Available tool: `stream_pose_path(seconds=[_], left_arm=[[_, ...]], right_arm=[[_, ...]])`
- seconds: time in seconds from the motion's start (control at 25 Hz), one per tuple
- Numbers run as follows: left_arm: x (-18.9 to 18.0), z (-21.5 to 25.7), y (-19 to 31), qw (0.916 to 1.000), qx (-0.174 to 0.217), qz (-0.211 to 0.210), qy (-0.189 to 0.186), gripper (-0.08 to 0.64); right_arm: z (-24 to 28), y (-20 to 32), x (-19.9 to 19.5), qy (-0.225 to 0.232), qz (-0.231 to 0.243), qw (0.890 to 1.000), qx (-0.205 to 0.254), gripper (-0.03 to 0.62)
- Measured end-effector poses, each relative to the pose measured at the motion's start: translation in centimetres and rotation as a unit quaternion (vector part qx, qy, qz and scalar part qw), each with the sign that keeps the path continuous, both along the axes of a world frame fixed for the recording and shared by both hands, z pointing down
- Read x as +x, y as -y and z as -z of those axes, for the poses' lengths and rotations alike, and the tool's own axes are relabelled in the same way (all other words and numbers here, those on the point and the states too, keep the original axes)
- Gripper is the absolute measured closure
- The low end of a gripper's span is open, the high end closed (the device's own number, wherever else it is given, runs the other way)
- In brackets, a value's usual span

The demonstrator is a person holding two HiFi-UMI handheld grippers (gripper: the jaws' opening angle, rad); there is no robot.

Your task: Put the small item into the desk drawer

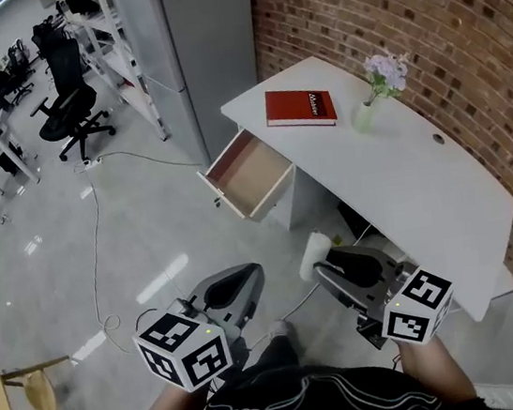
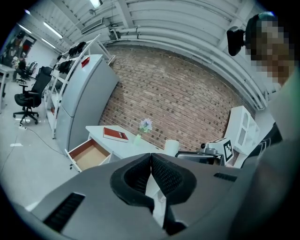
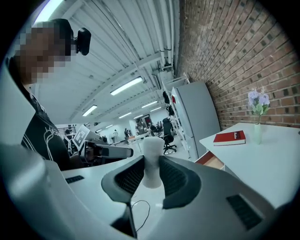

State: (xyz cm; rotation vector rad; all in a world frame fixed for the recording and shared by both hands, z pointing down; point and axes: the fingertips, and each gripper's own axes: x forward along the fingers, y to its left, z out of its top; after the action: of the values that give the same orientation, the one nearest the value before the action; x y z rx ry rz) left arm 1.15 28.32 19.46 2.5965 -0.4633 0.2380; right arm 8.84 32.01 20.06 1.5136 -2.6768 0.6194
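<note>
Brick wall, white desk (image 1: 424, 185) upper right in the head view; drawer (image 1: 247, 174) stands pulled out, ahead and up-left of the right tool (image 1: 325, 270), which holds the white cylinder (image 1: 315, 246) upright. Left gripper view: left tool (image 2: 151, 164) pressed together, empty. Right gripper view: cylinder clamped mid-frame, drawer lower right.

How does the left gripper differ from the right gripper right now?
The left gripper has its jaws together with nothing between them, while the right gripper is shut on a small white cylinder. In the head view, the right gripper is nearer the white desk than the left gripper. Both are held low in front of the person, short of the open drawer.
</note>
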Motion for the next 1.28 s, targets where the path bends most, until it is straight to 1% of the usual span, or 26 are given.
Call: stream_pose_path(seconds=[0.24, 0.36, 0.44, 0.6, 0.72, 0.96, 1.12, 1.28], left_arm=[[1.6, -2.6, 10.0, 0.9997, -0.025, 0.003, 0.004, 0.538], [1.8, -4.4, 13.7, 0.9991, -0.042, 0.007, 0.004, 0.538], [1.7, -5.4, 15.5, 0.9989, -0.046, 0.008, 0.004, 0.538], [1.7, -6.2, 18.0, 0.9987, -0.048, 0.018, 0.0, 0.538], [1.4, -6.9, 18.7, 0.998, -0.055, 0.03, 0.001, 0.538], [-0.1, -8.0, 20.7, 0.996, -0.064, 0.061, 0.011, 0.538], [-0.4, -9.2, 22.8, 0.9938, -0.069, 0.084, 0.021, 0.538], [-0.7, -10.7, 25.8, 0.9907, -0.084, 0.1, 0.036, 0.538]], right_arm=[[-1.9, 9.8, 1.7, -0.022, 0.003, 0.999, -0.027, 0.48], [-3.3, 13.4, 2.1, -0.028, 0.005, 0.999, -0.045, 0.48], [-4.2, 15.2, 2.0, -0.035, 0.006, 0.998, -0.051, 0.48], [-5.2, 17.8, 2.0, -0.044, 0.009, 0.997, -0.059, 0.48], [-5.5, 19.1, 1.9, -0.042, 0.016, 0.997, -0.061, 0.48], [-6.1, 22.3, 1.4, -0.034, 0.034, 0.997, -0.065, 0.48], [-7.1, 25.5, 1.3, -0.028, 0.049, 0.996, -0.068, 0.48], [-8.3, 29.5, 1.5, -0.019, 0.06, 0.995, -0.078, 0.48]])
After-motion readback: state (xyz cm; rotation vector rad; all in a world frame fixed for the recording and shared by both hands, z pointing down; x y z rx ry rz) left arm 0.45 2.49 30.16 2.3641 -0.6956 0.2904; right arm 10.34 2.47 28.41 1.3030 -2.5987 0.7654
